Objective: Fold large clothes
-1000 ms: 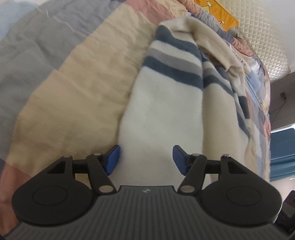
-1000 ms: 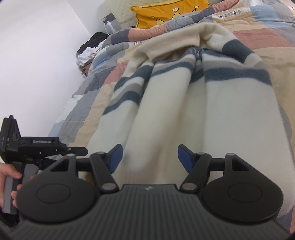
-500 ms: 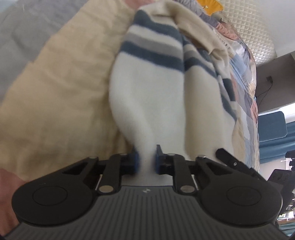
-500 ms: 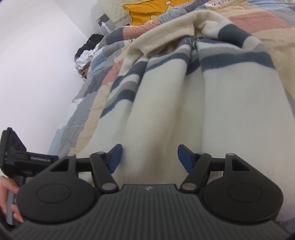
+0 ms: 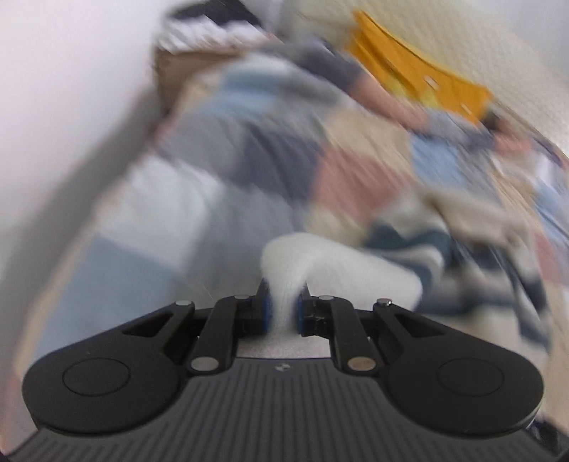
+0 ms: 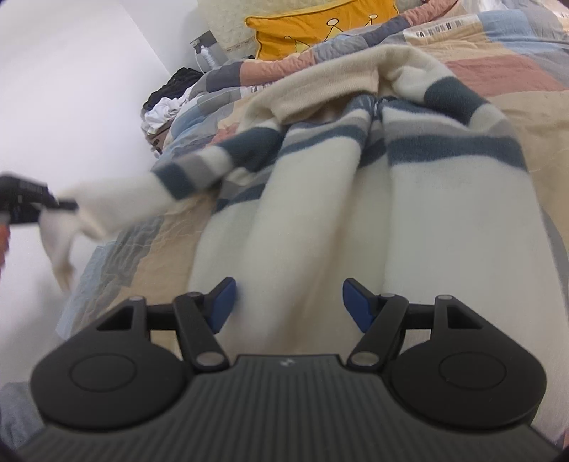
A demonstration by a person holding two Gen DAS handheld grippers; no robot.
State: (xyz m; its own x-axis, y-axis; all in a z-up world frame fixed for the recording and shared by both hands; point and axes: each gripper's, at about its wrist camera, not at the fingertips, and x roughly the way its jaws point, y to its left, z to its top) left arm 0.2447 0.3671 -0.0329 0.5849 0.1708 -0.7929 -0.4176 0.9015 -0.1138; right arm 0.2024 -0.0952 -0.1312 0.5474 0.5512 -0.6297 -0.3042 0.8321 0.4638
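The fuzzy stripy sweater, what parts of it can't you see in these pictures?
- Left wrist view: the sweater and quilt are smeared by motion blur; stripes unclear.
- Left wrist view: the pinched bit is hidden between the left tongs.
- Right wrist view: the hem is hidden behind the right tongs; the sleeve is blurred.

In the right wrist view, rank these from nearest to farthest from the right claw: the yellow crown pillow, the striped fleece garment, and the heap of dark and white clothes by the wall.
1. Striped fleece garment: directly under and ahead of the right claw, whose jaws stand open.
2. Heap of dark and white clothes: upper left, beside the wall.
3. Yellow crown pillow: top centre, at the head of the bed.
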